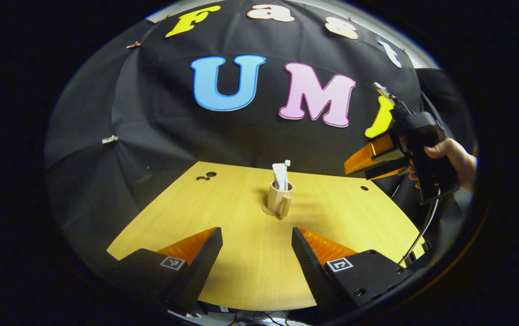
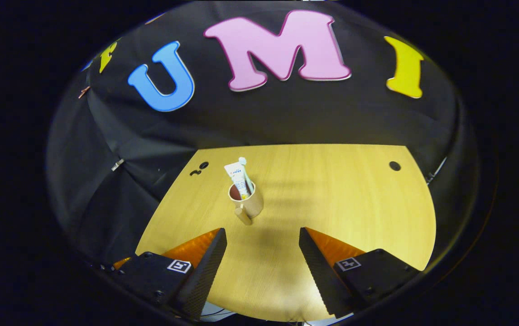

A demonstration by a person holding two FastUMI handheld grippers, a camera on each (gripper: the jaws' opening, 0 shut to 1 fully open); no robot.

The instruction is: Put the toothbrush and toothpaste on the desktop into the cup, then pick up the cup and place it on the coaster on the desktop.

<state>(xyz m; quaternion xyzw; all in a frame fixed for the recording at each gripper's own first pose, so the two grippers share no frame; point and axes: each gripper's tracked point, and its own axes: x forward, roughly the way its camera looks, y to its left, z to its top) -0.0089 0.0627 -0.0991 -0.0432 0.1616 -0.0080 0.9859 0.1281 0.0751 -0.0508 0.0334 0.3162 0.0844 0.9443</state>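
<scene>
A beige cup (image 1: pixel 279 198) with a handle stands upright on a round coaster (image 1: pixel 266 210) near the middle of the wooden desktop (image 1: pixel 241 271). A white toothpaste tube (image 1: pixel 280 174) and a toothbrush (image 1: pixel 287 164) stick up out of it. My left gripper (image 1: pixel 257 246) is open, low over the near desk edge and short of the cup. In the right gripper view the cup (image 2: pixel 250 203) has its handle turned toward me, with the toothpaste (image 2: pixel 237 177) and toothbrush (image 2: pixel 242 161) inside. My right gripper (image 2: pixel 263 246) is open and empty, well back from the cup.
A hand (image 1: pixel 452 158) holds the right gripper (image 1: pixel 357 168) in the air past the desk's right edge. Small dark holes (image 2: pixel 199 167) mark the far left of the desktop and one hole (image 2: pixel 394 165) the far right. Black cloth walls the booth behind.
</scene>
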